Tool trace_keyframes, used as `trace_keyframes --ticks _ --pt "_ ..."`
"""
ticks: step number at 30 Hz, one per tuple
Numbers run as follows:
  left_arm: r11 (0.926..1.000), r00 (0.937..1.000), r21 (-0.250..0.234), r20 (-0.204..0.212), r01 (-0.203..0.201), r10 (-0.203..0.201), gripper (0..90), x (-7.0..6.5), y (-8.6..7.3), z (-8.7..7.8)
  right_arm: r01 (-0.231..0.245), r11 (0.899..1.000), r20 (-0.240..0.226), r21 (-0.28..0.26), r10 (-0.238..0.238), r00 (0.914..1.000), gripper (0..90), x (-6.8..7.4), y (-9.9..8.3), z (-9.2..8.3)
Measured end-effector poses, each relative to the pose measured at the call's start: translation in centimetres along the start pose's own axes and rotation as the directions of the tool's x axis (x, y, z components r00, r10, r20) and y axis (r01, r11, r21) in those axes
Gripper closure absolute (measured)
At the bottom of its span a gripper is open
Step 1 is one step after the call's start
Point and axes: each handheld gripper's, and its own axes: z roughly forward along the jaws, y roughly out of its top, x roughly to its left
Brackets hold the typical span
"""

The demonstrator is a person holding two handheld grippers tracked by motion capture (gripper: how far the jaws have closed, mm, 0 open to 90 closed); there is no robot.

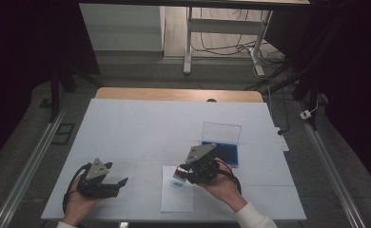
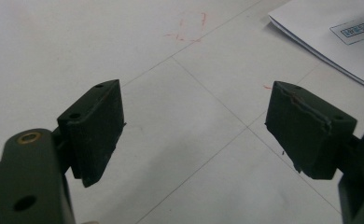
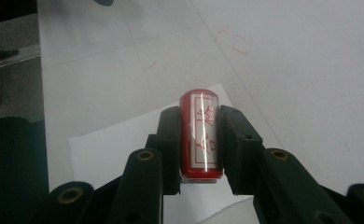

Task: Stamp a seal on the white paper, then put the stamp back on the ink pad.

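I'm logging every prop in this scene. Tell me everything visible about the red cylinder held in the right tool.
The red cylinder looks like a small stamp: a glossy red plastic-looking body with a pale panel along its side bearing red characters, and a rounded far end. The right tool is shut on it, a black pad pressing each side, so it points away along the jaws. It sits above the white sheet of paper on the table; whether it touches the paper cannot be told.

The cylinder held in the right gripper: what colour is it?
Red, with a pale label bearing red characters; clearest in the right gripper view.
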Motion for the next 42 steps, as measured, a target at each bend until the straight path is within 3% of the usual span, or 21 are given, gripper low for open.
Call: trace_keyframes --ticks 8,22,31,37,42 --pt "1.0 1.0 0.001 0.002 -0.004 0.004 19.6 -0.1 0.0 0.0 -0.015 1.0 0.021 -0.025 0.015 0.9997 69.8 -0.7 -0.1 -1.0" --pt "1.0 1.0 0.001 0.004 -0.007 0.007 19.6 -0.2 0.1 0.1 -0.064 0.996 0.103 -0.066 0.07 0.9922 69.9 -2.9 -1.0 -3.4" --pt "0.9999 0.9999 0.009 0.007 -0.01 0.01 19.7 -0.2 0.0 0.2 -0.103 0.993 0.164 -0.059 0.111 0.9802 69.8 -4.6 -2.1 -4.6" --pt "0.9999 0.9999 0.011 0.008 -0.012 0.012 19.7 -0.3 0.0 0.3 -0.146 0.987 0.222 -0.061 0.156 0.9624 69.8 -5.9 -3.1 -5.4" --pt "0.9999 1.0 0.011 0.003 -0.007 0.007 19.7 -0.3 0.0 0.3 -0.174 0.982 0.239 -0.071 0.186 0.9531 69.8 -6.7 -3.7 -6.1"
